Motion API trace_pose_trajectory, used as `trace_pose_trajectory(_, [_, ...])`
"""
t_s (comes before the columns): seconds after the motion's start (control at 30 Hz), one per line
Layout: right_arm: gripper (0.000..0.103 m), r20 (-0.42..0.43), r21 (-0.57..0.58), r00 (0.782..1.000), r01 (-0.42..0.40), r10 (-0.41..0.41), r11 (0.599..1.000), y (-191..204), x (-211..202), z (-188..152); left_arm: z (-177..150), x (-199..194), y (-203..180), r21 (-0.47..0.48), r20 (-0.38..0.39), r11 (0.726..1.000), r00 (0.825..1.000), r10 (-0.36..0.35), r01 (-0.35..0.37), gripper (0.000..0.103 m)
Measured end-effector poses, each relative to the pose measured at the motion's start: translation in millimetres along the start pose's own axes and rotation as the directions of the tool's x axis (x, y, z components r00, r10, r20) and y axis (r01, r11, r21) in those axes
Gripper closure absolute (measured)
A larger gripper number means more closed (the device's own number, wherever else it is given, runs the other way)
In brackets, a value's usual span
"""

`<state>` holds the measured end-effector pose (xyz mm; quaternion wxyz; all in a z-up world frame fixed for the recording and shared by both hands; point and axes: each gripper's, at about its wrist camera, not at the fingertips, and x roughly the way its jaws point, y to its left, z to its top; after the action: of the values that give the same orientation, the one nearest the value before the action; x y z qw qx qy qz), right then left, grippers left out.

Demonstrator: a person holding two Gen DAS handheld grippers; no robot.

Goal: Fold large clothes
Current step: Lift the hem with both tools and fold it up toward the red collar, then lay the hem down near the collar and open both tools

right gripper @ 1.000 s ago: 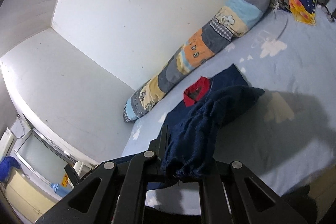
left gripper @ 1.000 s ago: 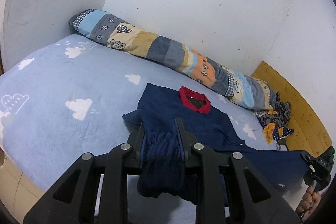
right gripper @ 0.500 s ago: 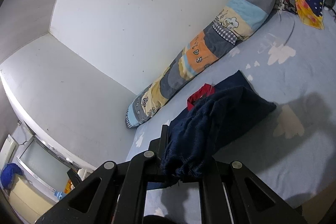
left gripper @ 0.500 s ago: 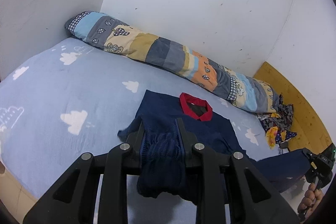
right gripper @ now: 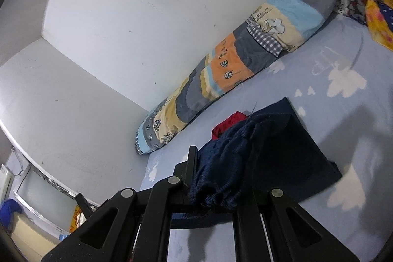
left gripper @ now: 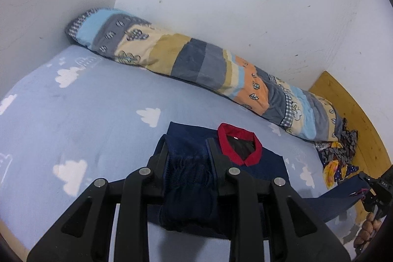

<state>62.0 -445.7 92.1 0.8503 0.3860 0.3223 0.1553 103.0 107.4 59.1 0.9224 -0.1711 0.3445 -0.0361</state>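
A navy garment (left gripper: 267,165) with a red collar (left gripper: 239,146) lies on the light blue cloud-print bed sheet (left gripper: 73,114). My left gripper (left gripper: 188,151) is shut on a bunched navy hem, held just short of the collar. The hem edge stretches taut to the right, to my right gripper (left gripper: 375,190), with a hand below it. In the right wrist view my right gripper (right gripper: 216,163) is shut on gathered navy fabric, which hides its right finger. The folded garment (right gripper: 282,151) spreads beyond it, and the red collar (right gripper: 228,124) peeks out behind.
A long patchwork bolster (left gripper: 208,70) runs along the white wall at the bed's far side. A patterned cloth heap (left gripper: 339,154) lies by the wooden headboard (left gripper: 353,114). A white cabinet (right gripper: 41,190) stands off the bed's far end.
Both grippers have carried the hem forward over the garment toward the collar. The doubled-over layer now covers more of the body, and the bolster looms closer.
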Motion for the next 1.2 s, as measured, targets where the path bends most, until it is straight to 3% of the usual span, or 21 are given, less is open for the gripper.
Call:
trace_pose_trajectory(0.3, [0.097, -0.071, 0.026, 0.991, 0.118, -0.116, 0.993, -39, 111, 61, 31, 129, 11, 0.003, -0.150, 0.996, 0.985, 0.087, -0.088, 0.079])
trace_pose_trajectory(0.67, [0.097, -0.192, 0.131, 0.950, 0.273, -0.246, 0.953, -143, 252, 80, 27, 277, 19, 0.023, -0.345, 0.980, 0.918, 0.194, -0.198, 0.077])
trace_pose_trajectory(0.73, [0.095, -0.219, 0.160, 0.942, 0.290, -0.253, 0.943, -159, 270, 80, 30, 288, 14, 0.040, -0.342, 0.982, 0.921, 0.188, -0.186, 0.075])
trace_pose_trajectory(0.77, [0.090, -0.239, 0.178, 0.937, 0.300, -0.254, 0.937, -167, 279, 80, 31, 292, 12, 0.047, -0.344, 0.982, 0.920, 0.186, -0.180, 0.063])
trace_pose_trajectory(0.8, [0.086, -0.262, 0.193, 0.930, 0.311, -0.257, 0.930, -173, 285, 80, 33, 297, 10, 0.053, -0.351, 0.983, 0.918, 0.185, -0.177, 0.035])
trace_pose_trajectory(0.83, [0.083, -0.302, 0.226, 0.920, 0.323, -0.249, 0.919, -182, 293, 80, 35, 299, 9, 0.057, -0.347, 0.982, 0.919, 0.188, -0.179, 0.023])
trace_pose_trajectory(0.87, [0.071, -0.319, 0.258, 0.918, 0.322, -0.234, 0.911, -188, 296, 80, 38, 300, 8, 0.055, -0.337, 0.984, 0.924, 0.178, -0.169, 0.018])
trace_pose_trajectory(0.9, [0.061, -0.316, 0.295, 0.926, 0.303, -0.207, 0.906, -192, 296, 80, 41, 300, 9, 0.049, -0.336, 0.988, 0.929, 0.155, -0.147, 0.018])
trace_pose_trajectory(1.0, [0.052, -0.271, 0.383, 0.956, 0.212, -0.110, 0.899, -199, 284, 81, 50, 297, 13, 0.014, -0.349, 0.996, 0.933, 0.089, -0.090, 0.018])
trace_pose_trajectory(1.13, [0.052, -0.219, 0.320, 0.972, 0.158, -0.089, 0.934, -182, 261, 83, 59, 269, 22, -0.025, -0.273, 0.998, 0.960, 0.056, -0.066, 0.018])
trace_pose_trajectory(1.2, [0.052, -0.210, 0.275, 0.974, 0.145, -0.088, 0.950, -173, 254, 83, 63, 265, 26, -0.008, -0.265, 0.997, 0.962, 0.066, -0.071, 0.018])
